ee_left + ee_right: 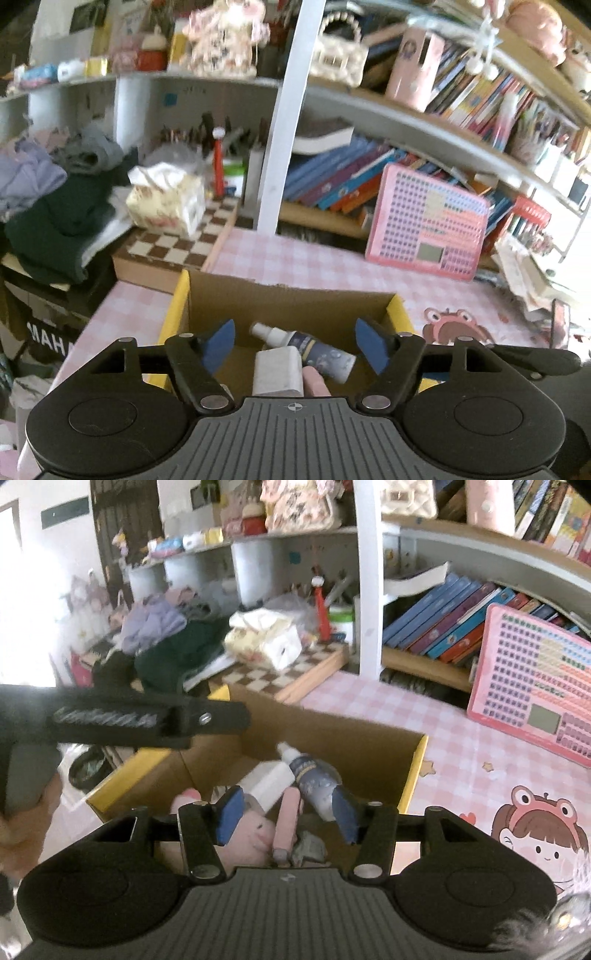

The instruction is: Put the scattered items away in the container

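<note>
An open cardboard box [288, 295] [351, 742] with yellow outer sides stands on the pink checked table. Inside lie a spray bottle [321, 352] [314, 779] with a dark label, a white pack [277, 373] [271, 779], a pink plush [251, 834], a pink stick [286, 808] and a grey crumpled scrap [308, 849]. My left gripper [295, 345] hovers open above the box, its blue pads well apart and touching nothing. My right gripper [288, 818] is open over the box's near end; the stick lies below between its pads, untouched. The left gripper's black body [147, 720] crosses the right wrist view.
A chessboard [173, 247] with a tissue pack [166, 203] sits behind the box on the left, beside a pile of clothes [48, 206]. A pink toy keyboard [424, 221] leans against shelved books at the back right. A white post [284, 129] rises behind the box.
</note>
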The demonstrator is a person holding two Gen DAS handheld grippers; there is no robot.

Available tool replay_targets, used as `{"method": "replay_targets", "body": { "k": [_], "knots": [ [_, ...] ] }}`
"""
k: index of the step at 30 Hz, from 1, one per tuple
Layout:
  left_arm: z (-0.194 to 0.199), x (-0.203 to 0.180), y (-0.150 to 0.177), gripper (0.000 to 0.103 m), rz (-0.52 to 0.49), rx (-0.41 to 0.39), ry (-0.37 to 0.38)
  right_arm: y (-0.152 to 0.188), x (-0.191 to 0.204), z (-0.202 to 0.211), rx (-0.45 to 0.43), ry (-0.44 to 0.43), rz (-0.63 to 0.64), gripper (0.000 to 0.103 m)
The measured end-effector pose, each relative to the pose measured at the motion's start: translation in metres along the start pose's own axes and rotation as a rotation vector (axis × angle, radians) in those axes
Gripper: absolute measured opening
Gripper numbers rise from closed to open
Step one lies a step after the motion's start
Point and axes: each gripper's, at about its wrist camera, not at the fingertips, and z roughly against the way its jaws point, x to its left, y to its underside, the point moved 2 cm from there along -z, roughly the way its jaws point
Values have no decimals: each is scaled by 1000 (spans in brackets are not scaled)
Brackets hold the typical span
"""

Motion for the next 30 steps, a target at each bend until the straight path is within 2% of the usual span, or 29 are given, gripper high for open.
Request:
{"method": "replay_targets", "body": {
  "k": [7,13,26,30],
  "knots": [
    [49,6,11,81,6,-73,-7,-4,15,32,-104,53,-9,56],
    [82,11,31,81,-4,-107,-11,10,21,64,-163,125,-52,57],
    [147,17,91,82,8,-91,35,79,57,145,-191,259,-111,58],
    [160,13,107,82,-22,-75,45,102,65,164,-186,303,-134,58]
  ]
}}
